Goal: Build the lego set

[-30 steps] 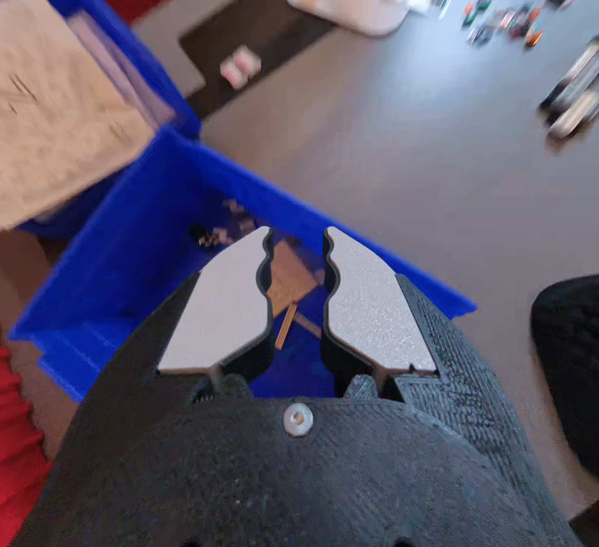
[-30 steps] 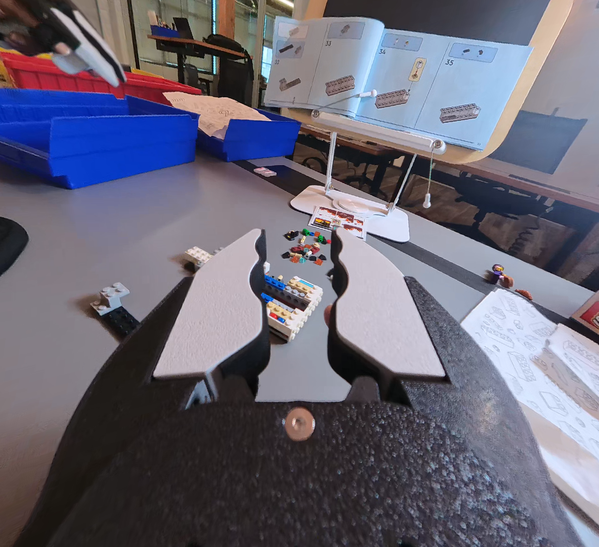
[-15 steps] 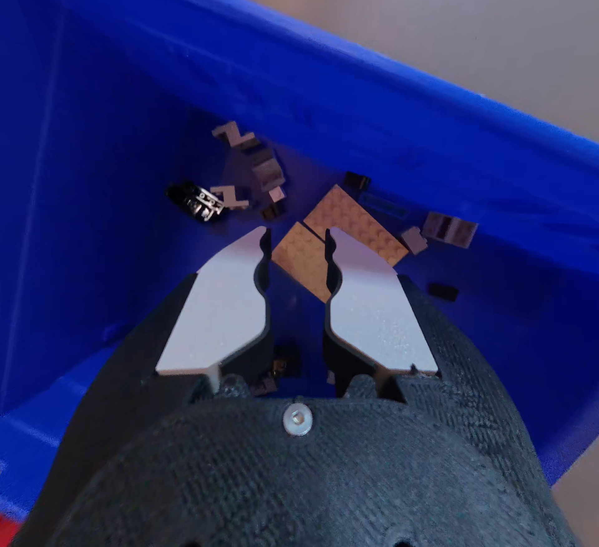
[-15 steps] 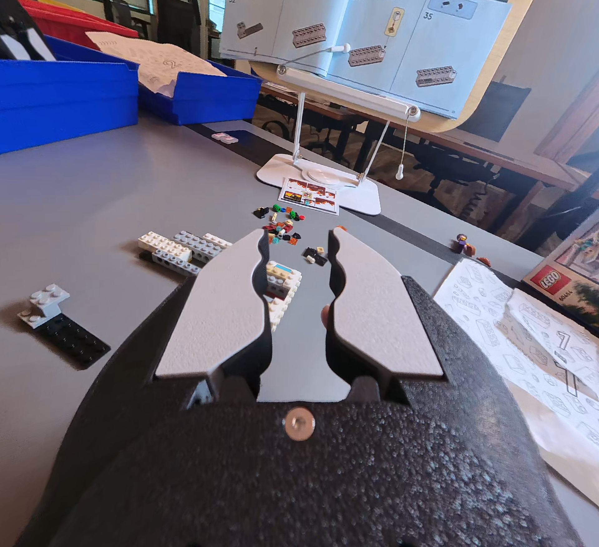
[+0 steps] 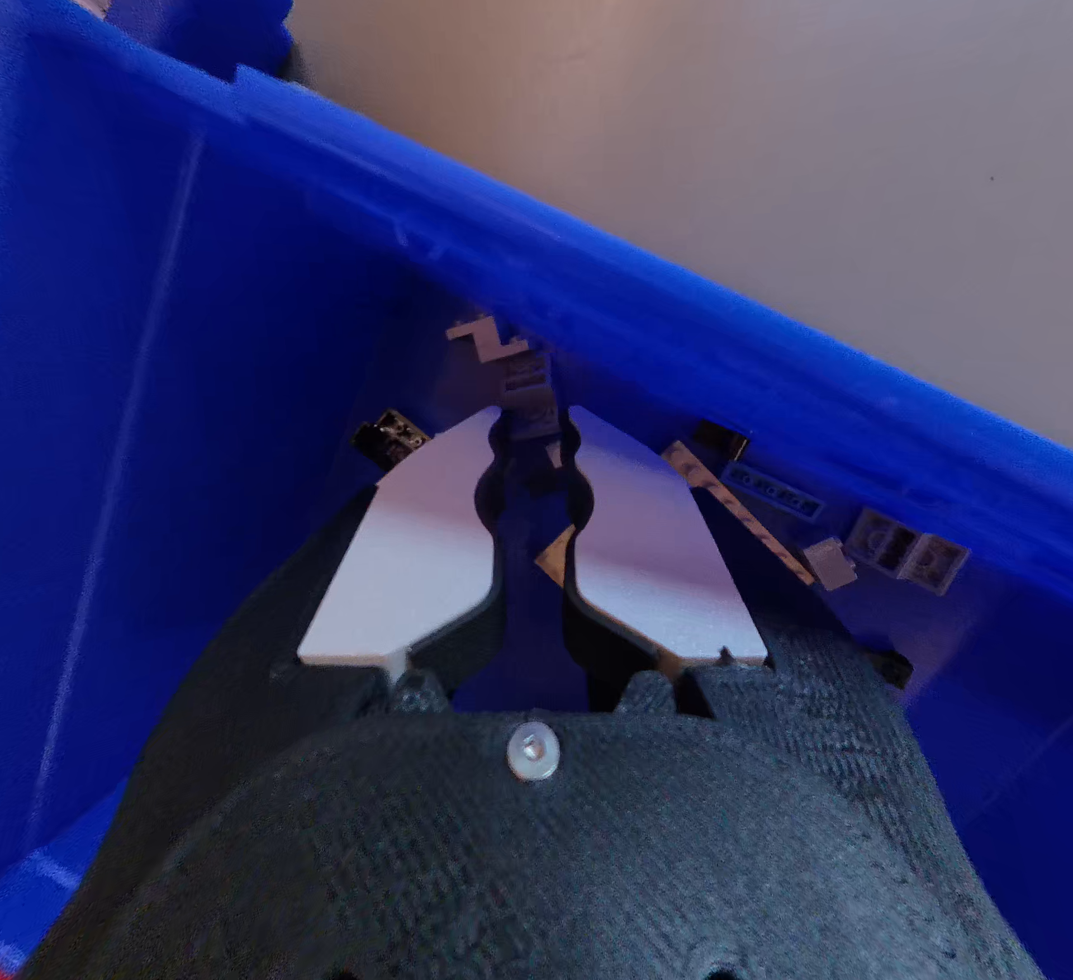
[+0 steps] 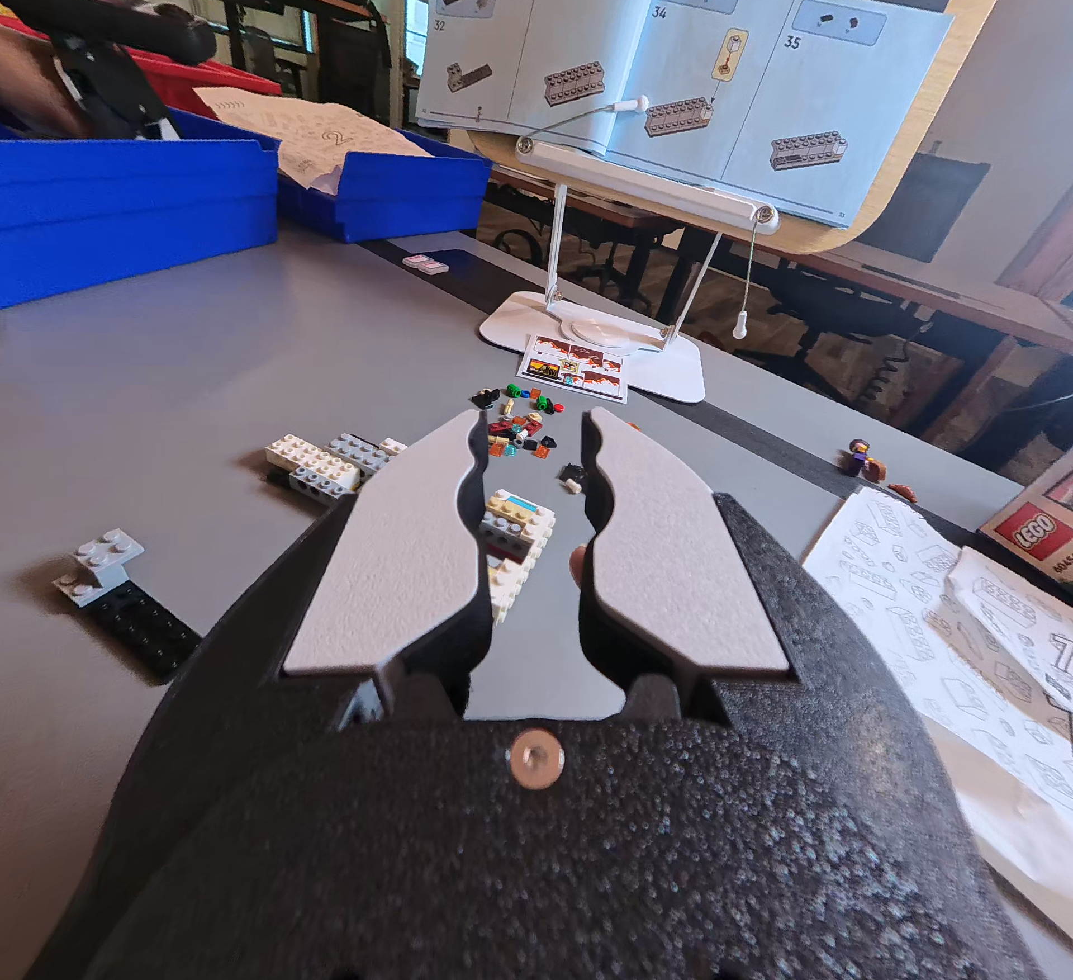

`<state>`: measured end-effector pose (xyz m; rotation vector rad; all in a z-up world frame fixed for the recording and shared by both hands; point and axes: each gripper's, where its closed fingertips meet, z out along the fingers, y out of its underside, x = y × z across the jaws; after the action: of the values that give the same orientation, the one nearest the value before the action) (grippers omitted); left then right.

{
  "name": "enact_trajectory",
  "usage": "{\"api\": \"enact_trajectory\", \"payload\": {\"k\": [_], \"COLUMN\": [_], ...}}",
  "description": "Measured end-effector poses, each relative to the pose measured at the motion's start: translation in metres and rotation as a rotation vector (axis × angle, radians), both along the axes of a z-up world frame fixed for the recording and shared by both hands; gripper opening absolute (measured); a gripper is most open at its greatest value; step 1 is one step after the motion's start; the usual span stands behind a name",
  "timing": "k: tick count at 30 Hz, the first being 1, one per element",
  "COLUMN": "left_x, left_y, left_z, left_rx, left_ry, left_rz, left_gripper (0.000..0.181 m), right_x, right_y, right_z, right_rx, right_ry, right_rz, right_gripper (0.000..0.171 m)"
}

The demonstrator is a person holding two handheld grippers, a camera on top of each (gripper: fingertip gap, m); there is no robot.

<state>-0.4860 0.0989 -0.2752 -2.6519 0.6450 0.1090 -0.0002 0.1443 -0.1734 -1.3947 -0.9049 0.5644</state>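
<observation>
My left gripper (image 5: 531,420) is open and empty, low inside a blue bin (image 5: 580,278). Its tips stand at a small cluster of grey pieces (image 5: 511,365) by the bin's far wall. A tan plate (image 5: 733,510) lies partly under the right finger. My right gripper (image 6: 534,420) is open and empty, above the grey table. A small white and tan build (image 6: 518,531) lies between its fingers. The left gripper (image 6: 116,75) also shows far off in the right wrist view, reaching into the blue bin (image 6: 133,208).
In the bin lie a black piece (image 5: 388,436), a blue plate (image 5: 772,493) and a grey brick (image 5: 906,548). On the table are white and grey bricks (image 6: 331,458), a grey bracket on a black plate (image 6: 145,627), small coloured pieces (image 6: 522,423), a booklet stand (image 6: 668,52) and printed sheets (image 6: 929,603). The left gripper's tips are roughly 50 cm from the right gripper's.
My left gripper has dropped from above the bin deep into it, toward the grey pieces at the far wall. My right gripper has shifted a little over the white and tan build.
</observation>
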Motion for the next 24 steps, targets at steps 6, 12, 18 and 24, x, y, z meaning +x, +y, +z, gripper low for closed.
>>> {"api": "enact_trajectory", "payload": {"k": [6,12,18,24], "left_x": [0.003,0.204,0.407,0.461], "left_y": [-0.004,-0.024,-0.065,-0.057], "left_z": [0.077,0.151,0.055,0.009], "left_rx": [0.193,0.333,0.162,-0.029], "left_ry": [0.11,-0.01,-0.321,-0.385], "left_rz": [0.028,-0.402,-0.765,-0.794], "left_gripper": [0.017,0.016,0.016,0.017], "right_x": [0.012,0.027,0.027,0.016], "right_y": [-0.011,-0.008,-0.014,-0.026], "right_z": [0.009,0.012,-0.004,-0.012], "right_rx": [0.029,-0.001,-0.01,0.015], "right_ry": [-0.007,0.046,-0.017,-0.082], "right_rz": [0.051,0.068,0.124,0.176], "right_gripper": [0.03,0.029,0.028,0.027]}}
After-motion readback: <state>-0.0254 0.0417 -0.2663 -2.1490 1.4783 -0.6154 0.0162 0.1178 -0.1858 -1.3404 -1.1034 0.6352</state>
